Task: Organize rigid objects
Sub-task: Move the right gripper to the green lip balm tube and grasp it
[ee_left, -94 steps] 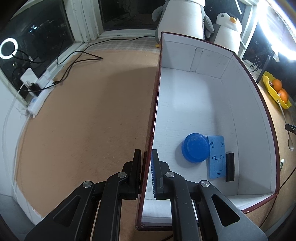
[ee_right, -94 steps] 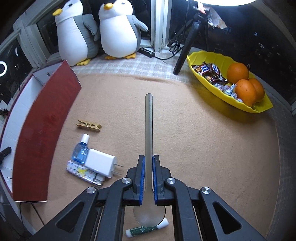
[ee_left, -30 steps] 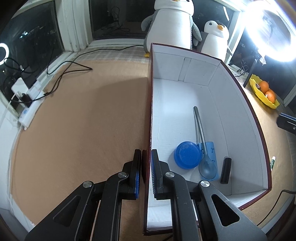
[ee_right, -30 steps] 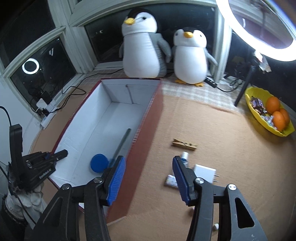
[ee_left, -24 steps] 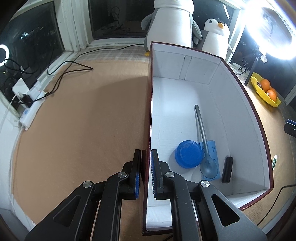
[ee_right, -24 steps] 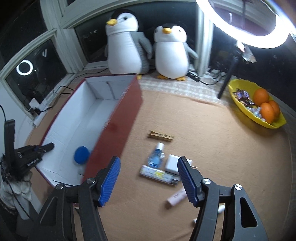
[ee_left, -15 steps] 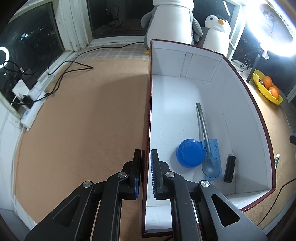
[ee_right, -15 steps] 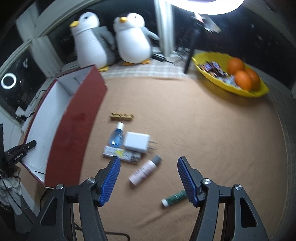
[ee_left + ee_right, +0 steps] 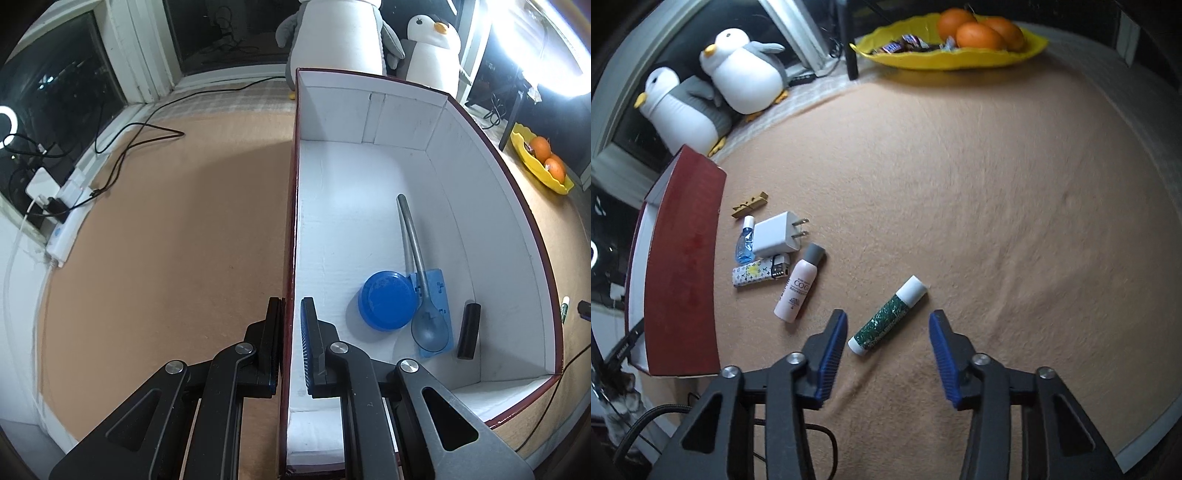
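While my left hand-held gripper pinches the box's thin wall, my right hand-held gripper, jaws just narrowing but still spread, straddles a glittery green tube on the fuzzy bench.

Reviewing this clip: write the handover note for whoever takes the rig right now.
Left tool: shut on the near left wall of the red cardboard box.
Right tool: open, jaws just closing, green glitter tube with white cap between them, ungripped.
Done: grey metal spoon, blue round lid, black stick in box.
Left: tube, pink bottle, white charger, patterned lighter, blue dropper bottle, wooden clothespin.
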Available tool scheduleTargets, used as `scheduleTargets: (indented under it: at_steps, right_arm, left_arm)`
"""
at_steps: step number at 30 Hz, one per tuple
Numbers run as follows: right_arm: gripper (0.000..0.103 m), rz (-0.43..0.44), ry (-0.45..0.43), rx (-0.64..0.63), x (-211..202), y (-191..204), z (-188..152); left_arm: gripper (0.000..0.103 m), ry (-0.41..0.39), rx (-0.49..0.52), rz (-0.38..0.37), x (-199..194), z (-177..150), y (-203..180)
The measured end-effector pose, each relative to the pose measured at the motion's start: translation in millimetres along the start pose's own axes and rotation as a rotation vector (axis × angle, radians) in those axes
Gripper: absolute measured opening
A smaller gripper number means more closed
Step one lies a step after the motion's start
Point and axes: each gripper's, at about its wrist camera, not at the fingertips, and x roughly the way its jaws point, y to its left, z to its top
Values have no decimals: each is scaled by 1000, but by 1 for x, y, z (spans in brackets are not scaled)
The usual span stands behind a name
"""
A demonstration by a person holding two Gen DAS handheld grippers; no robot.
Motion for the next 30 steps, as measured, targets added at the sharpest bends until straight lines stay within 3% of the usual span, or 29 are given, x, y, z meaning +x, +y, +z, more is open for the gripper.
scheduleTargets:
  at_steps: [4, 12, 30]
  right_arm:
    - [30, 18, 22, 34, 11, -1, 3]
    - [29, -15, 51, 50, 24, -2, 8]
    - [17, -125, 70, -171, 45, 33, 11]
  left_arm:
    - [9, 2, -2, 4, 0, 1, -1]
    - [9, 8, 10, 15, 0, 2, -3]
    - [9, 11, -7, 26, 0, 0, -3]
